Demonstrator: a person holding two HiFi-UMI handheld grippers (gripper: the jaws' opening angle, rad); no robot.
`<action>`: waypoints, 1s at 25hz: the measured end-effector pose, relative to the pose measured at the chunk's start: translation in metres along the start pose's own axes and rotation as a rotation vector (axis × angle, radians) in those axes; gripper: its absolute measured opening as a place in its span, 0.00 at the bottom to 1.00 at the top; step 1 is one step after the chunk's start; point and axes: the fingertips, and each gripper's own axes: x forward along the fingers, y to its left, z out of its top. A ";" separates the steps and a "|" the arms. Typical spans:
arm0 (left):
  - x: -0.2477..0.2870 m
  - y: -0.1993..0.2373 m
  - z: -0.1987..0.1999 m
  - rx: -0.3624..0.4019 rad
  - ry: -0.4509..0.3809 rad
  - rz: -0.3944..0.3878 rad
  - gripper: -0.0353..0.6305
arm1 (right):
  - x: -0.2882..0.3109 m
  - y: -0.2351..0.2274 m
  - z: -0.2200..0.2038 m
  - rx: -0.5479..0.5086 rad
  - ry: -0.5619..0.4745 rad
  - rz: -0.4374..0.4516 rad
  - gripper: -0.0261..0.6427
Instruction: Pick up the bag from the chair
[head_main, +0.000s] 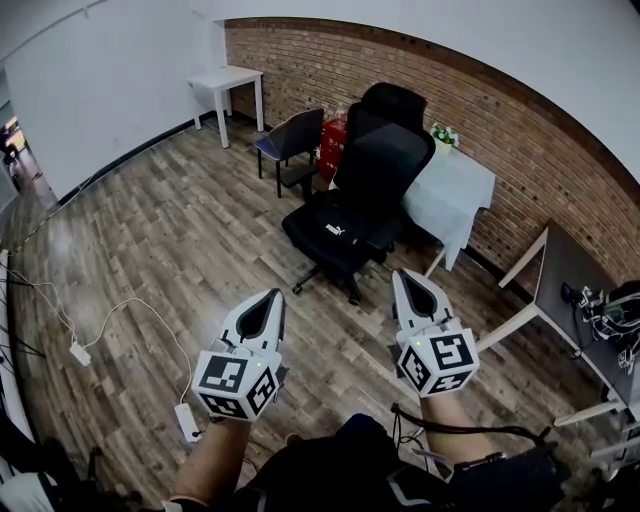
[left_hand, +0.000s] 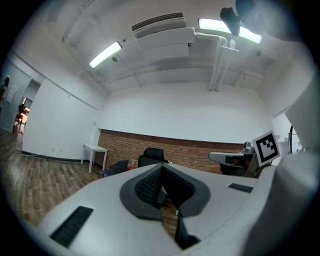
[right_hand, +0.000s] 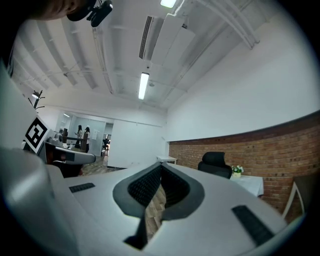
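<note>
Two claws, left claw (head_main: 274, 296) and right claw (head_main: 403, 276); one bag (head_main: 335, 226); one office chair (head_main: 385, 165).
Both claws are held with jaws pressed together, nothing between them, well apart from the bag, which is laid on the seat of the black office chair. The bag's outline is hard to separate from the dark seat; one desk (head_main: 580, 275) is cut off at right.

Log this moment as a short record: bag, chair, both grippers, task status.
bag: black, lying on the chair seat
chair: black office chair on the wood floor, beside a white-clothed table
left gripper: jaws together, nothing held, apart from the chair
right gripper: jaws together, nothing held, apart from the chair
task status: bag not yet picked up
</note>
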 end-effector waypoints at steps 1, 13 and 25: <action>-0.002 0.002 -0.001 0.001 0.001 -0.005 0.07 | 0.000 0.003 -0.001 -0.006 -0.002 0.003 0.06; 0.015 0.039 -0.001 -0.007 0.005 0.013 0.07 | 0.043 0.010 -0.006 -0.018 0.017 0.054 0.06; 0.109 0.081 -0.006 0.001 0.034 0.038 0.07 | 0.137 -0.039 -0.020 -0.006 0.015 0.080 0.06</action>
